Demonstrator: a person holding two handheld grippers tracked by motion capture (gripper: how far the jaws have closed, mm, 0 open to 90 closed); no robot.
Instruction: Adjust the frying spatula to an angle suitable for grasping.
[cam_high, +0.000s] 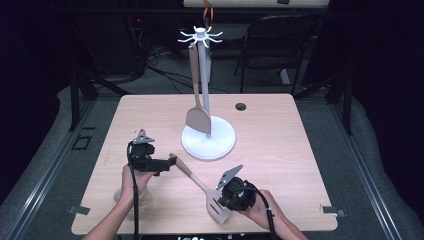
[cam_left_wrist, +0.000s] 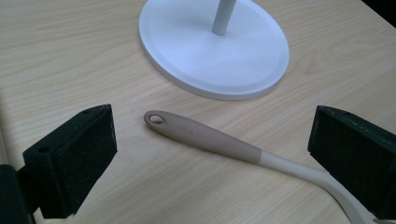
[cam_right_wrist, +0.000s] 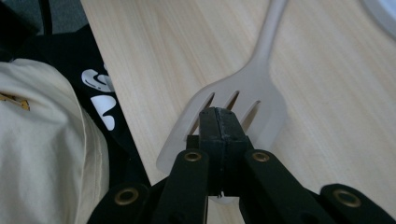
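The pale wood-grain table (cam_left_wrist: 70, 60) looks smooth and matt. The slotted spatula (cam_right_wrist: 243, 100) at lower centre seems matt plastic, with a taupe rubbery-looking handle (slightly satin), beside a glossy white round stand base (cam_left_wrist: 219, 60).

No readable text; faint embossed mark on spatula handle (cam_left_wrist: 196, 134), illegible.

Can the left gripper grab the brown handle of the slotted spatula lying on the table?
Probably yes: the left gripper is open, the brown-handled pale slotted spatula lies between its black fingers, and nothing blocks it.
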